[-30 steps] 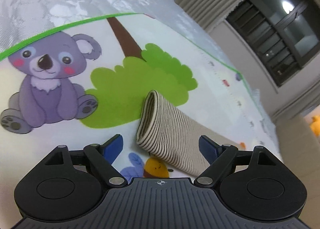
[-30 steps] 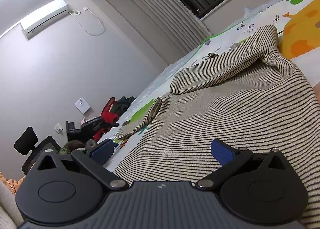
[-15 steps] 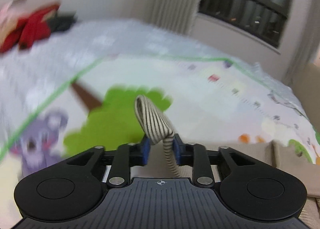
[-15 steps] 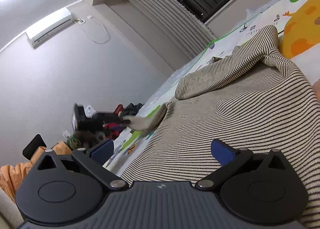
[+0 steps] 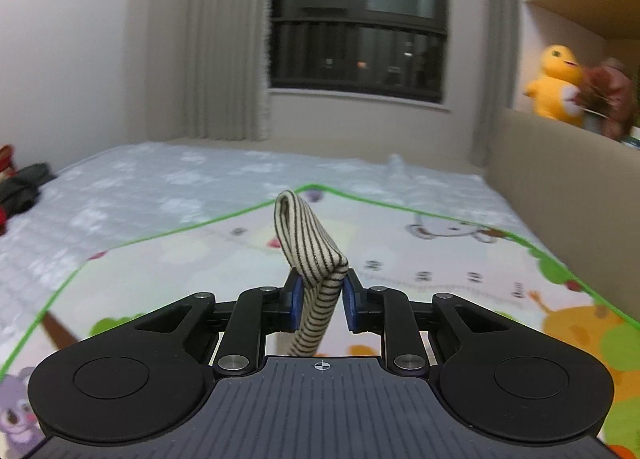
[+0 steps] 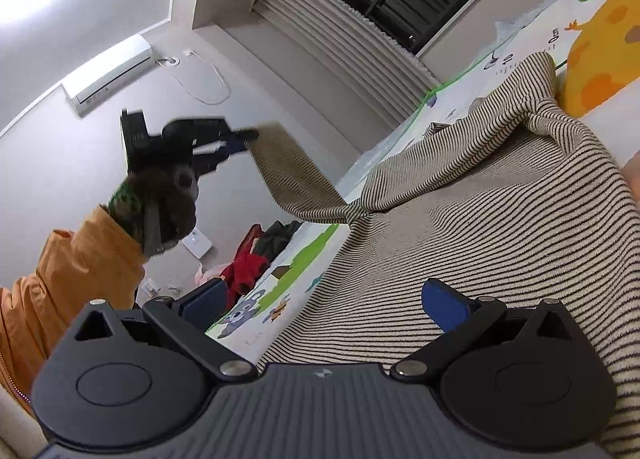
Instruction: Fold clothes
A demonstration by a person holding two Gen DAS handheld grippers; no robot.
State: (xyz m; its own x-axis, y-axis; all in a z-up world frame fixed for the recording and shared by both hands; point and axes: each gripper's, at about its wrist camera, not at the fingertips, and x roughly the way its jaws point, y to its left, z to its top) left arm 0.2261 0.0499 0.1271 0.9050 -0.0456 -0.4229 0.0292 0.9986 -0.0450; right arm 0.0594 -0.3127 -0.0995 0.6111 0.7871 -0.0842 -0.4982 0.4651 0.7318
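Lifted since a second ago: left gripper, jaws pinching the cuff of the beige black-striped knit sweater's sleeve, now raised clear of the cartoon-print play mat. Right gripper hovers with jaws spread over the sweater body, which lies flat on the mat.

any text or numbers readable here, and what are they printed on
"10": on the play mat, along its printed ruler, right wrist view.
"0cm": same ruler, by the orange giraffe print.
Ruler marks on the mat in the left wrist view: too blurred.
Air conditioner label: too small.
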